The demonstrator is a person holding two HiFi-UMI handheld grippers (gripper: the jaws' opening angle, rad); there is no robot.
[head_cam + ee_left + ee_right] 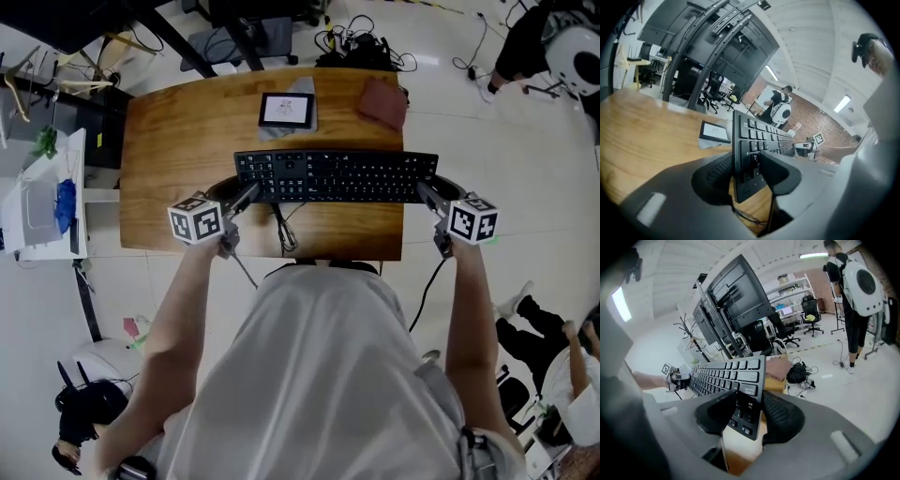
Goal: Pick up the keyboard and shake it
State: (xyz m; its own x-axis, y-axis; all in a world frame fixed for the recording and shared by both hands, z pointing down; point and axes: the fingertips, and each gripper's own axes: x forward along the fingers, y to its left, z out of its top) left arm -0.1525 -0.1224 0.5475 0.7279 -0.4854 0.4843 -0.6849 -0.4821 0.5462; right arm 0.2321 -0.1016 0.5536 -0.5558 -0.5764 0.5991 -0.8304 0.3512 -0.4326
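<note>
A black keyboard (336, 175) hangs above the wooden table (178, 141), held at both ends. My left gripper (249, 195) is shut on its left end, and in the left gripper view the jaws pinch the keyboard (750, 145) edge-on. My right gripper (427, 194) is shut on the right end; in the right gripper view the keyboard (733, 376) stretches away towards the left gripper (675, 377). The keyboard's cable (281, 230) dangles over the near table edge.
A small tablet (287, 110) on a grey cloth and a brown pouch (382, 101) lie on the far part of the table. Cables and chair bases clutter the floor behind. A white cart (42, 192) stands at the left. A person (853, 287) stands beyond.
</note>
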